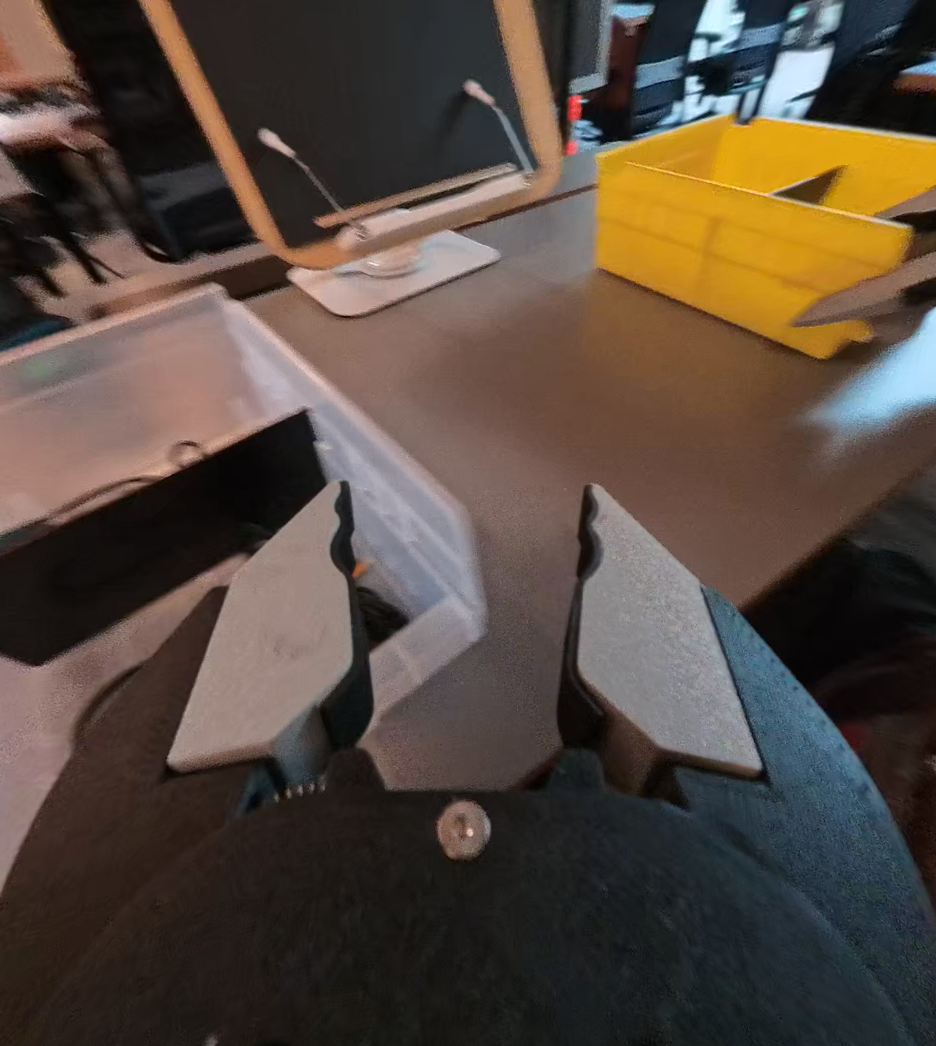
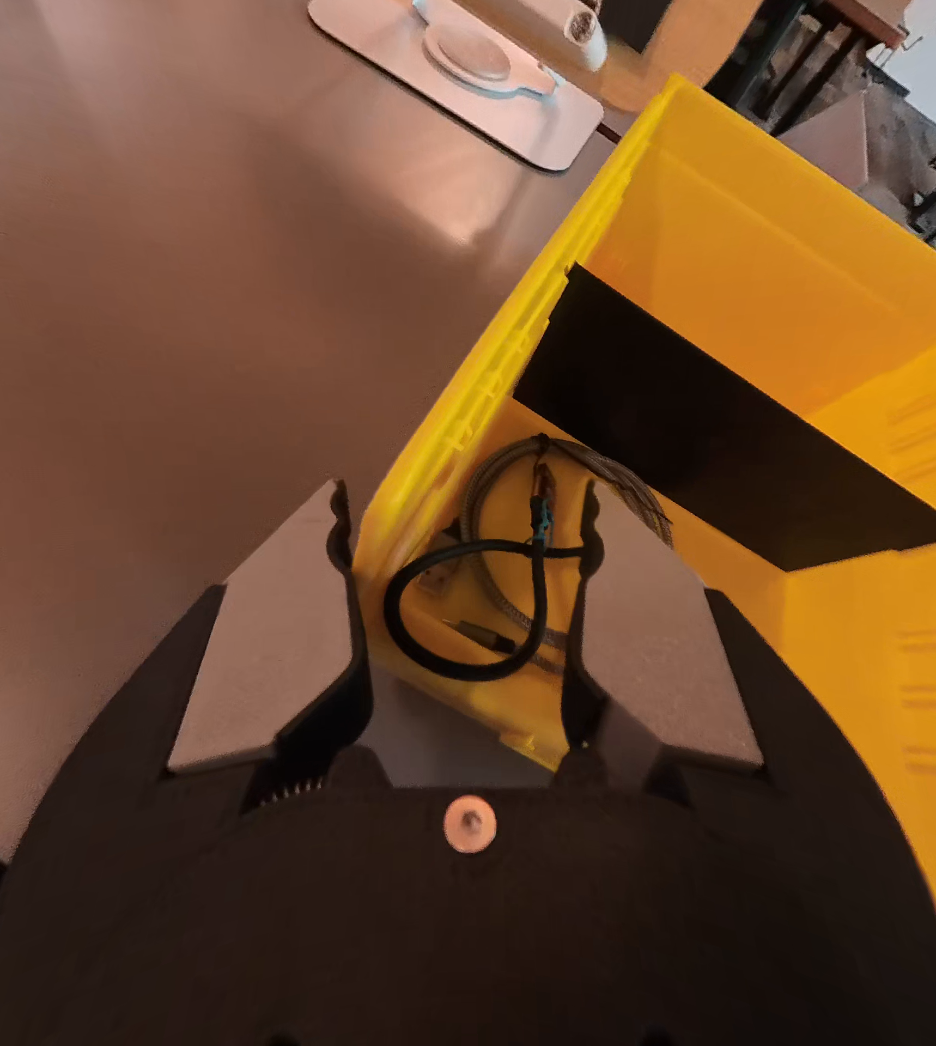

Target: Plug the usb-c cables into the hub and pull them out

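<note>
Yellow bin [image 2: 749,294]: fills the right half of the right wrist view, split by a black divider [image 2: 737,419]; its near compartment holds the cables.
Cables: a black cable [image 2: 415,639] looped over a grey braided cable [image 2: 483,481], loose plugs lying free, lower centre of that view.
Right gripper [image 2: 466,512]: fingers apart, empty, poised over the cable compartment.
Left gripper [image 1: 466,501]: fingers apart, empty, above the brown table [image 1: 596,407], beside a clear bin [image 1: 409,509] at centre left.
Hub: cannot be made out in either view; dark contents in the clear bin are too hidden to name.
Progress: apparently the very start, with no cable grasped and none plugged; picking up, plugging and pulling out all remain.
</note>
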A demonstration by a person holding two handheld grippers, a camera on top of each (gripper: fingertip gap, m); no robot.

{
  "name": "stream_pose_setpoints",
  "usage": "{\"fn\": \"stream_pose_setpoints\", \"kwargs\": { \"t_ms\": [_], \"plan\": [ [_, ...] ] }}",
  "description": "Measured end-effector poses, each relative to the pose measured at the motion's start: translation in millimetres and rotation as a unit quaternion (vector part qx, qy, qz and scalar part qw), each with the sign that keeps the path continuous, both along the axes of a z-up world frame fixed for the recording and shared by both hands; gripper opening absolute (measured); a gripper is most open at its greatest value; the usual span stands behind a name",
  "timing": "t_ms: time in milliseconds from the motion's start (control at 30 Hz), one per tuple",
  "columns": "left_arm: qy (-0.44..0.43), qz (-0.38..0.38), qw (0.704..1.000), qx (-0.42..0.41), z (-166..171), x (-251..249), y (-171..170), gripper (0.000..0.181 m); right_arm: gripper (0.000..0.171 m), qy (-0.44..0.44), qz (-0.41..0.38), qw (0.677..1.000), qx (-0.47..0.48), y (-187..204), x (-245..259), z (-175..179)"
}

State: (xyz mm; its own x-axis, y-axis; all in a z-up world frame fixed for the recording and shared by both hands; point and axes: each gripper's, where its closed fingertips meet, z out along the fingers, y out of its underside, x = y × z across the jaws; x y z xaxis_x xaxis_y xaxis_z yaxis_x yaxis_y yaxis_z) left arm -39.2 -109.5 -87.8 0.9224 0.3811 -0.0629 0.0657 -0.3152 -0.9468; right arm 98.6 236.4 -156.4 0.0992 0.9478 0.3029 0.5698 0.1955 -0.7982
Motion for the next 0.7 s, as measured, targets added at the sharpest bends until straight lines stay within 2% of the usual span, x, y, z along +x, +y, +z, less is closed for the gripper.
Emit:
{"fn": "stream_pose_setpoints", "kwargs": {
  "t_ms": [67, 100, 133, 233, 267, 333, 500, 600, 700],
  "plan": [
    [-0.016, -0.024, 0.999, -0.024, -19.7, 13.9, 10.6, 0.085, 0.062, -0.011, -0.01, 1.0, 0.018, 3.2, 10.2, 0.3],
    [0.002, -0.004, 0.999, -0.038, -28.8, 7.7, 14.3, 0.084, 0.049, -0.012, -0.013, 0.999, 0.028, 4.1, 15.1, 1.2],
    [0.027, 0.022, 0.998, -0.047, -35.8, -2.8, 17.9, 0.079, 0.033, -0.013, -0.017, 0.999, 0.039, 5.2, 19.6, 2.1],
    [0.082, 0.091, 0.991, -0.052, -46.3, -40.0, 26.1, 0.049, 0.008, -0.016, -0.041, 0.995, 0.086, 13.8, 31.3, 5.1],
    [0.087, 0.075, 0.992, -0.05, -48.1, -41.5, 29.3, 0.039, 0.007, -0.02, -0.049, 0.994, 0.092, 16.6, 35.0, 4.4],
    [0.046, 0.081, 0.994, -0.049, -46.3, -45.3, 20.7, 0.032, 0.007, -0.015, -0.055, 0.995, 0.078, 17.6, 40.9, 4.3],
    [0.055, 0.178, 0.982, -0.04, -41.9, -80.6, -30.2, 0.004, 0.004, -0.014, -0.042, 0.999, 0.025, 17.0, 27.6, 1.6],
    [0.027, 0.178, 0.983, -0.022, -40.5, -82.5, -26.1, 0.004, 0.013, -0.029, -0.027, 0.999, 0.017, 12.0, 1.8, 1.9],
    [0.055, 0.186, 0.98, -0.033, -40.7, -95.2, -18.0, 0.004, 0.015, -0.047, -0.044, 0.997, 0.039, 14.9, -14.3, -0.3]
  ]
}}
